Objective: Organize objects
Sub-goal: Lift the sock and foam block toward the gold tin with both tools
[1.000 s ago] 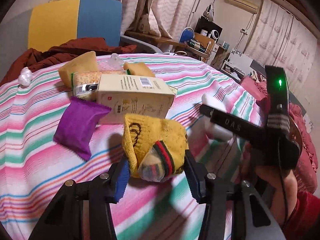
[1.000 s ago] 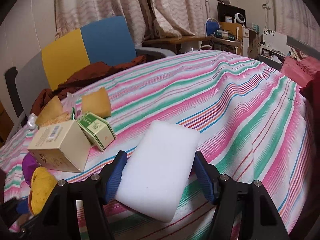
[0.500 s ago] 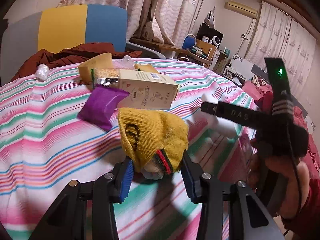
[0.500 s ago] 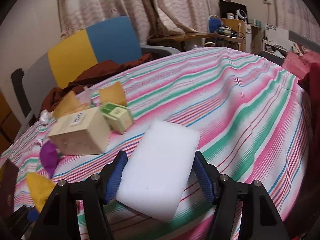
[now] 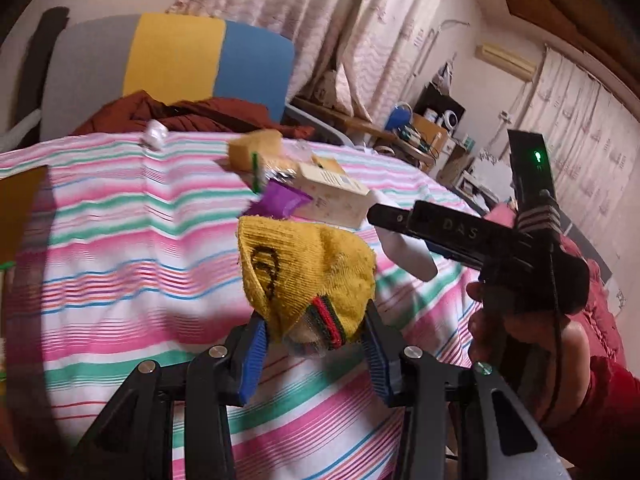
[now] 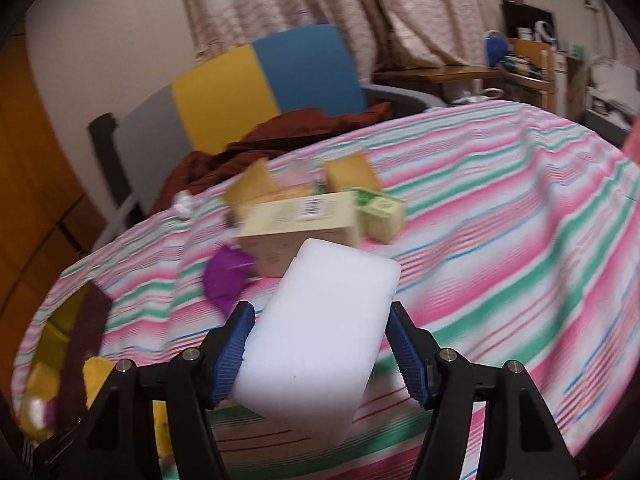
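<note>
Your left gripper (image 5: 316, 354) is clenched on a yellow knitted sock (image 5: 308, 268) bundled into a lump; you can see a black looped logo on its left face and a red-and-green striped cuff at the bottom, where something clear and plastic-looking pokes out between the blue pads. It sits at the lower centre of the left wrist view, lifted clear of the striped cloth (image 5: 120, 248) below. Your right gripper (image 6: 320, 354) grasps a white foam block (image 6: 320, 320), a plain, smooth slab with rounded corners, tilted with its far end raised toward the centre of the right wrist view and both blue pads pressed to its sides. In the left wrist view your right hand (image 5: 516, 332), in a red sleeve, holds that tool at the right edge, a green light glowing on it. Behind the block lie a purple pouch (image 6: 226, 280), a cream carton (image 6: 300, 220) with a barcode, a small green box (image 6: 380, 214) just right of the carton, and tan sponges (image 6: 352, 172) farther back. A chair (image 6: 264, 80) with grey, yellow and blue panels stands at the upper left, a rust-brown garment (image 6: 280, 132) draped on it.
</note>
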Tool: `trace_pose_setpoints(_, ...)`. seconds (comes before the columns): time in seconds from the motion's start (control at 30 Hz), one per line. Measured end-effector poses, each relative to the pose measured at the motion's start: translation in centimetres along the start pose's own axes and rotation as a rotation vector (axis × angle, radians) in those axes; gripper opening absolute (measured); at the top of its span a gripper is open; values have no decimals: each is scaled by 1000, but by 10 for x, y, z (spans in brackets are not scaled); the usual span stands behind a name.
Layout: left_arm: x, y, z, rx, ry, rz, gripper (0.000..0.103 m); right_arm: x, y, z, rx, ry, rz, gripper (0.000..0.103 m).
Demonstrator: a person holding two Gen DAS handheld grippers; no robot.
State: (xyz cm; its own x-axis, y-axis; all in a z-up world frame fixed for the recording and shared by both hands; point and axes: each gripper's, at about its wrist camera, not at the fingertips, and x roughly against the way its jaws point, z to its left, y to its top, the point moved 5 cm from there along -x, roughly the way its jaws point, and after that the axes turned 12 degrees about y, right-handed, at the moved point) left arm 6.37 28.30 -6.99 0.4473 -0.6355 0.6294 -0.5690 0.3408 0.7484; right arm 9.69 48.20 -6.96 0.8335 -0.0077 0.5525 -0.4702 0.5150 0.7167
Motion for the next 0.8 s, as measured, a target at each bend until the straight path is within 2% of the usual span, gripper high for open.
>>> trace_pose_setpoints(0.13,19,4,25,45,32,-33,44,-2,-3,34,23,74,13,68)
trace_pose_setpoints(0.4,62,11,82,125,138,-116,44,-13,-6,103,17,287,62,68)
trace_pose_setpoints(0.63,91,19,147,219,262,-182,44,-26,-13,183,135,428,102,70)
trace_pose_setpoints(0.8,105,28,196,282,360,-210,44,-42,-21,235,234,493,126,70)
